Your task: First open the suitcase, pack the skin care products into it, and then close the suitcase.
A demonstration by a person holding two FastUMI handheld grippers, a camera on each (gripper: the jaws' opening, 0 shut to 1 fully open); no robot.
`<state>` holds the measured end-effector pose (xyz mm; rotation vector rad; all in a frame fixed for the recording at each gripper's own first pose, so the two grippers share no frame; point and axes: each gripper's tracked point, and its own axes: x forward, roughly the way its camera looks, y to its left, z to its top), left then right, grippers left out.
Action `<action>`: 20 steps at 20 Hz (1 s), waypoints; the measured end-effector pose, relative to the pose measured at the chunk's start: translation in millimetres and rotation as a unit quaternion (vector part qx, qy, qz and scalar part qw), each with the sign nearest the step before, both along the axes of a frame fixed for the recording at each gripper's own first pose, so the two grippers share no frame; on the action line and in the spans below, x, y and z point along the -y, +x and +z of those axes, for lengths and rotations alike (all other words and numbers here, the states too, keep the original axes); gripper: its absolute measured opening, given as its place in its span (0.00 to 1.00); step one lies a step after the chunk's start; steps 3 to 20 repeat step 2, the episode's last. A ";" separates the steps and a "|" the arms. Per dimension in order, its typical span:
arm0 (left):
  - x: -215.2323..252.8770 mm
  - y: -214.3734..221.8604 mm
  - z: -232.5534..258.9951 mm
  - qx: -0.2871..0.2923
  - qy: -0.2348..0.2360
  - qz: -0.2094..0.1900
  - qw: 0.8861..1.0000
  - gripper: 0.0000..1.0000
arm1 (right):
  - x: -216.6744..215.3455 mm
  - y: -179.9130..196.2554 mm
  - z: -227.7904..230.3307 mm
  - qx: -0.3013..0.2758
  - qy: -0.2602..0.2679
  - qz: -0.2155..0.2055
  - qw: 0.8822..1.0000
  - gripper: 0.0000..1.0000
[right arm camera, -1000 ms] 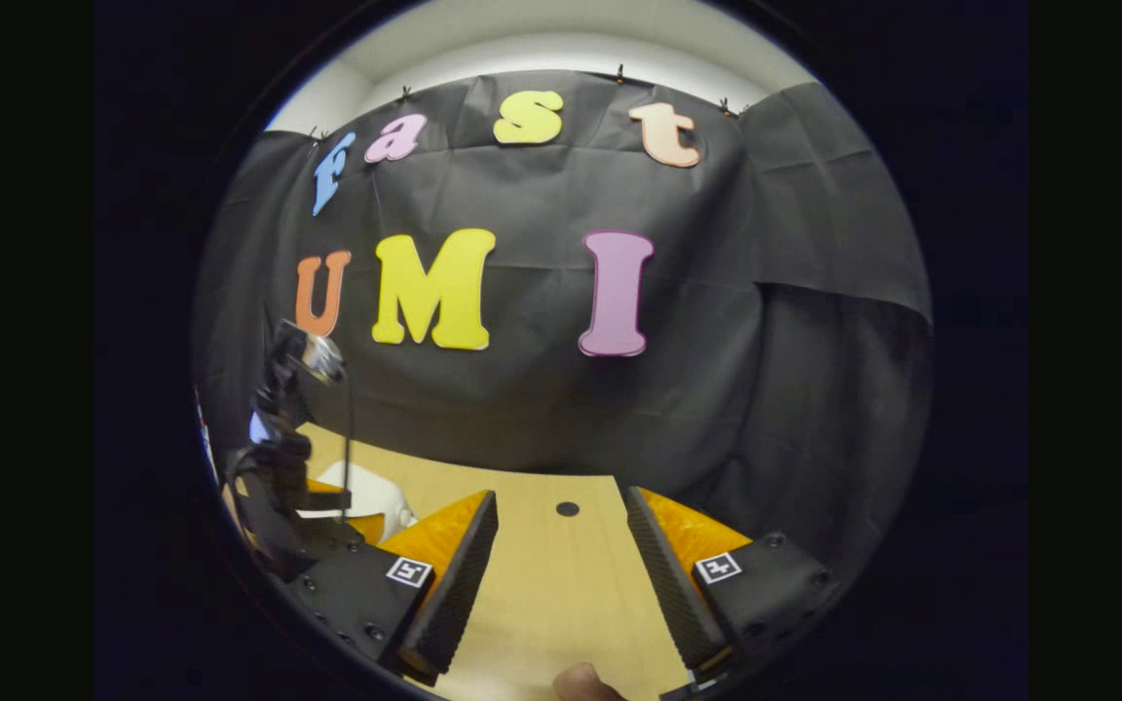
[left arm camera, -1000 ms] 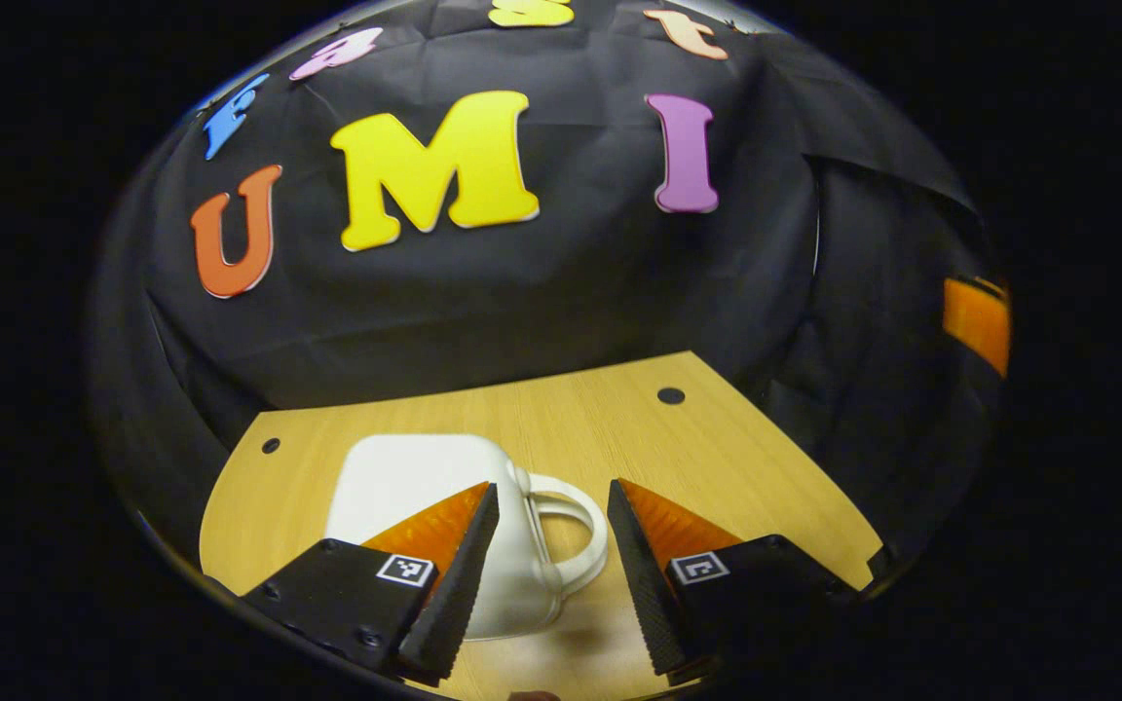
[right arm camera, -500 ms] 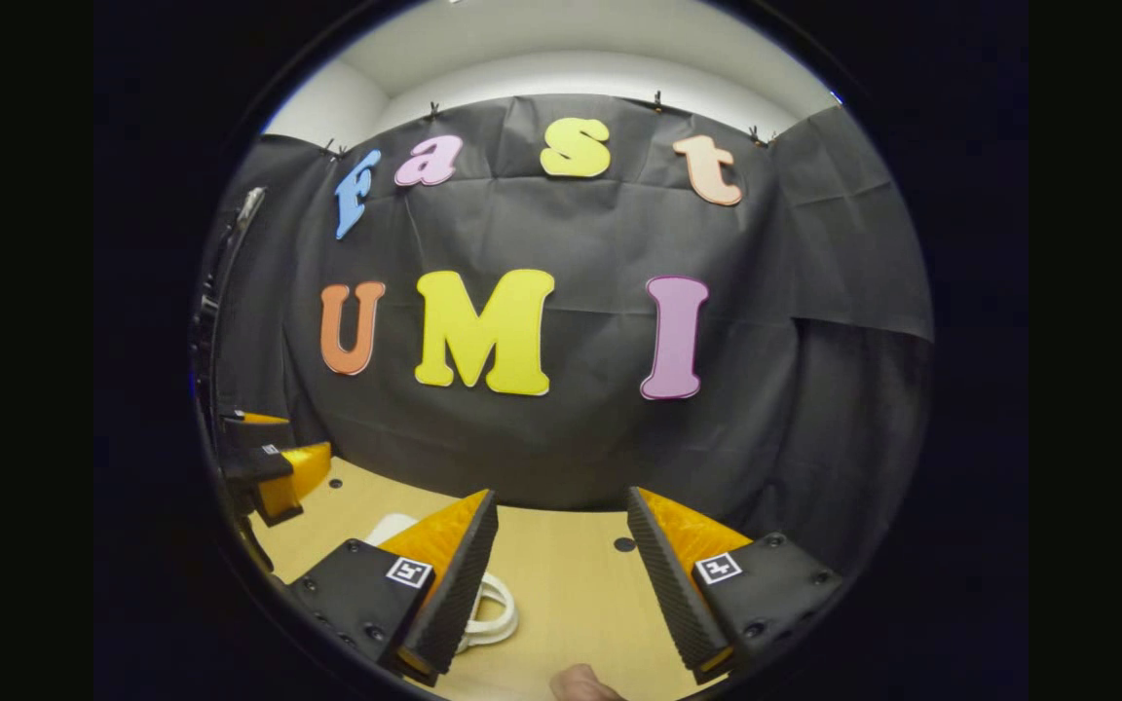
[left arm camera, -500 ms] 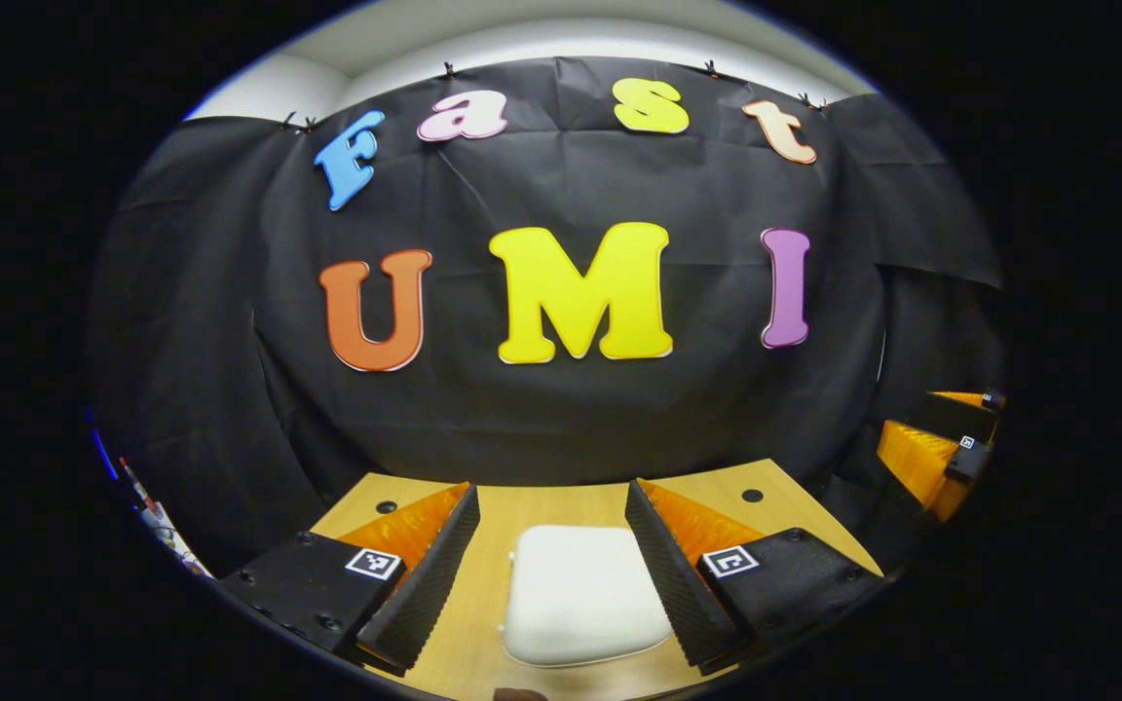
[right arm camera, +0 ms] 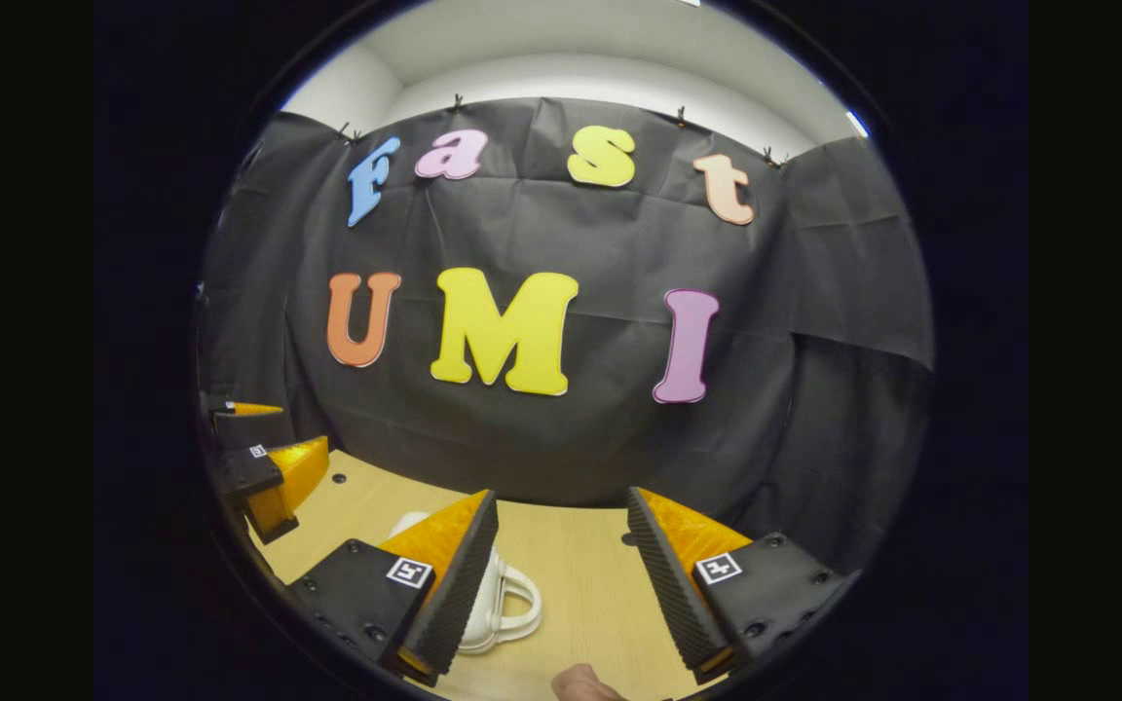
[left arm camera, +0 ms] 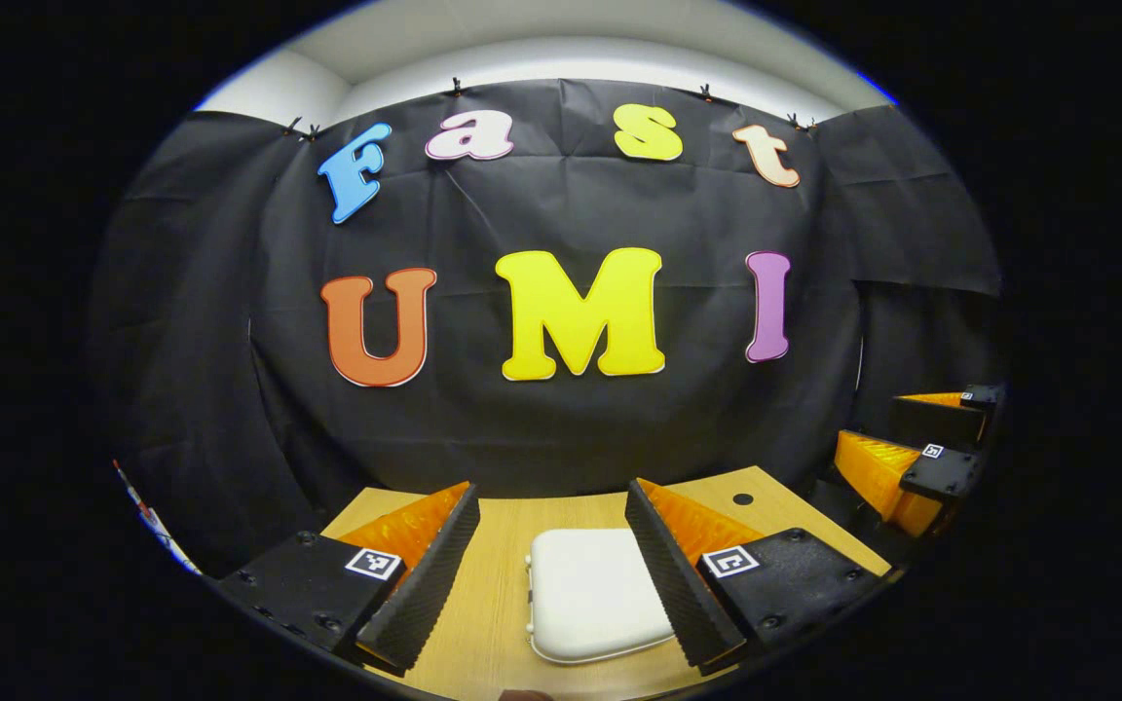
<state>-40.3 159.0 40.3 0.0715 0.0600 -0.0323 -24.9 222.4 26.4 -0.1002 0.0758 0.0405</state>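
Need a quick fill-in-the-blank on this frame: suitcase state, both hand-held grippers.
1. The white suitcase lies on the wooden table with its lid ____.
2. The left hand-held gripper has its fingers ____.
3. In the right gripper view, the suitcase's ____ sticks out beside the right hand-held gripper.

Missing: closed; open; handle

— What sort of place is this?

— A staged recording booth, not a lived-in room. Black cloth hangs across the centre of both views as the back wall, pinned up by small clips along its top edge.

— And around it?

— A plain pale wall and ceiling show above the cloth at the top. At the bottom sits a light wood-grain table with round holes in its surface.
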 end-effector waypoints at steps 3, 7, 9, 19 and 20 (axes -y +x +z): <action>0.1 0.7 0.1 0.005 -0.001 -0.012 1.000 0.96 | -11.1 -3.2 2.6 0.002 -0.006 0.000 1.000 0.79; 0.1 0.7 0.1 0.005 -0.001 -0.012 1.000 0.96 | -11.1 -3.2 2.6 0.002 -0.006 0.000 1.000 0.79; 0.1 0.7 0.1 0.005 -0.001 -0.012 1.000 0.96 | -11.1 -3.2 2.6 0.002 -0.006 0.000 1.000 0.79; 0.1 0.7 0.1 0.005 -0.001 -0.012 1.000 0.96 | -11.1 -3.2 2.6 0.002 -0.006 0.000 1.000 0.79; 0.1 0.7 0.1 0.005 -0.001 -0.012 1.000 0.96 | -11.1 -3.2 2.6 0.002 -0.006 0.000 1.000 0.79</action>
